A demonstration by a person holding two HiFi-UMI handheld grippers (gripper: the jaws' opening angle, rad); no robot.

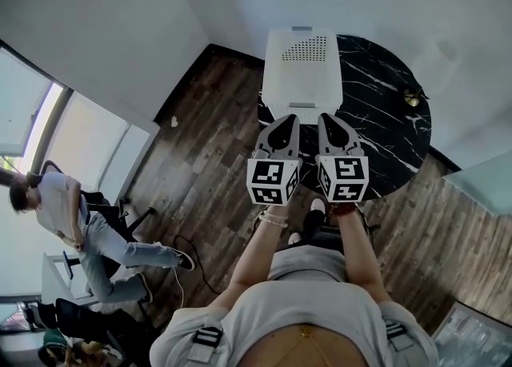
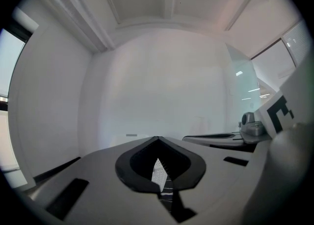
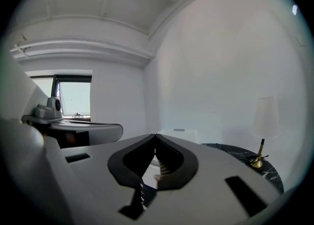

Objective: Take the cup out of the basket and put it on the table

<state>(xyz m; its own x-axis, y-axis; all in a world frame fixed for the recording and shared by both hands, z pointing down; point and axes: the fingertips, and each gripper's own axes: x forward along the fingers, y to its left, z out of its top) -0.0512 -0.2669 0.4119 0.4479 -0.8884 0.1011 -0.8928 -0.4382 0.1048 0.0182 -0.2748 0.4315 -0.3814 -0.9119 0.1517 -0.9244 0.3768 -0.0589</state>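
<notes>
Left gripper (image 1: 290,117) and right gripper (image 1: 327,117) – held side by side, pointing away from the person, with their tips over the near part of the table (image 1: 388,121). In the left gripper view the two jaws of the left gripper (image 2: 157,139) meet at the tip, pressed together with nothing between them. The right gripper view shows the same for the right gripper (image 3: 156,136): jaws closed on each other and empty.

The basket (image 1: 302,53), white with a perforated wall, stands on the table just beyond both tips, touching neither. The cup cannot be made out in any view – the inside of the basket reads only as plain white.

The table is round, with a black top veined in white. A lamp (image 1: 414,98) with a brass foot stands at its right edge, well apart from the basket.

A dark wooden floor (image 1: 208,141) lies around the table. At the far left of the room, a second person (image 1: 64,213) sits on a chair.
</notes>
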